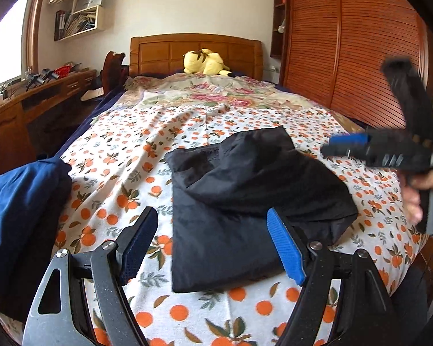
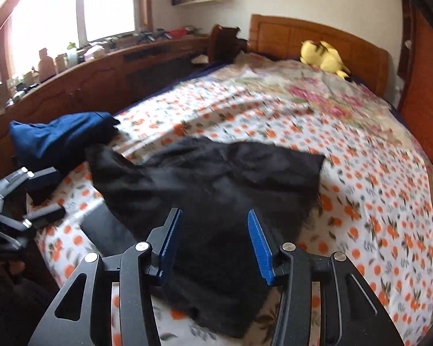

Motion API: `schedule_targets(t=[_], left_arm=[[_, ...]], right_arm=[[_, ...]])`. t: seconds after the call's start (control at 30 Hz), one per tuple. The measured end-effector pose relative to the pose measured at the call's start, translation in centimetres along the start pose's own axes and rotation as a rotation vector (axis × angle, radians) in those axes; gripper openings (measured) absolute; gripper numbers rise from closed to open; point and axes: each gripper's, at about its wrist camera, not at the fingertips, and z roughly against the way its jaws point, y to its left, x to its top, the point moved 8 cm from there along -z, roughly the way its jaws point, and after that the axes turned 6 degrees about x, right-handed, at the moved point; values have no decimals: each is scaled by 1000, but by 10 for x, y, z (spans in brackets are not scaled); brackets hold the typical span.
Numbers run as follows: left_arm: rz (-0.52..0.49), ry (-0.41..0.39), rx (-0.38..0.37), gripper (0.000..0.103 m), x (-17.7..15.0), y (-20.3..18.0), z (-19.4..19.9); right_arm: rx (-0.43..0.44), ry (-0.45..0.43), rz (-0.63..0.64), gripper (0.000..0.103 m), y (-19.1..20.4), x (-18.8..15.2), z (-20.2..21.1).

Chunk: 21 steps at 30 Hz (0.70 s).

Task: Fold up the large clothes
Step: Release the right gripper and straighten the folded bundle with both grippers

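I had the black garment (image 1: 245,201) lying on the bed (image 1: 124,150), on the orange-print sheet near the foot end, and it already looked mostly folded: a compact dark bundle rather than a spread-out piece. From the left wrist view its lower part was a fairly neat rectangle, while the upper layer sat skewed across it, bulging out to the right with a loose corner toward the headboard. I judged one or two tidying folds were left, plus squaring up that top layer. A blue garment (image 1: 17,201) sat bunched at the left edge of the bed, just beside the black one but not touching it as far as I could tell; it looked unfolded, so I took it as work not yet done.

The black bundle's long axis ran roughly from the foot of the bed toward the headboard, slightly slanted, with the narrower end pointing up the bed.

My left tool (image 1: 213,248) hovered over the near edge of the bundle, jaws spread wide and empty. My right tool (image 2: 213,248) was released too: its jaws stood parted above the cloth with nothing pinched between the pads. That view was blurred, so I could not tell whether the pads brushed the fabric.
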Motion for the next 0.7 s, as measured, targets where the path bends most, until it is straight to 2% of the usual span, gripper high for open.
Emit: schedule_targets(t=[0.27,0.47,0.7], left_arm=[[6,-22,-20,79,10,-17,-5],[24,-10,-11,79,12,-23,-19],[40,17,22,79,7,-23,-34]], right_arm=[[52,57,-64,49,4,-45,-22],[39,7,-49,49,12,-62,-22],[41,-45,-29,49,-6,-79,-21]])
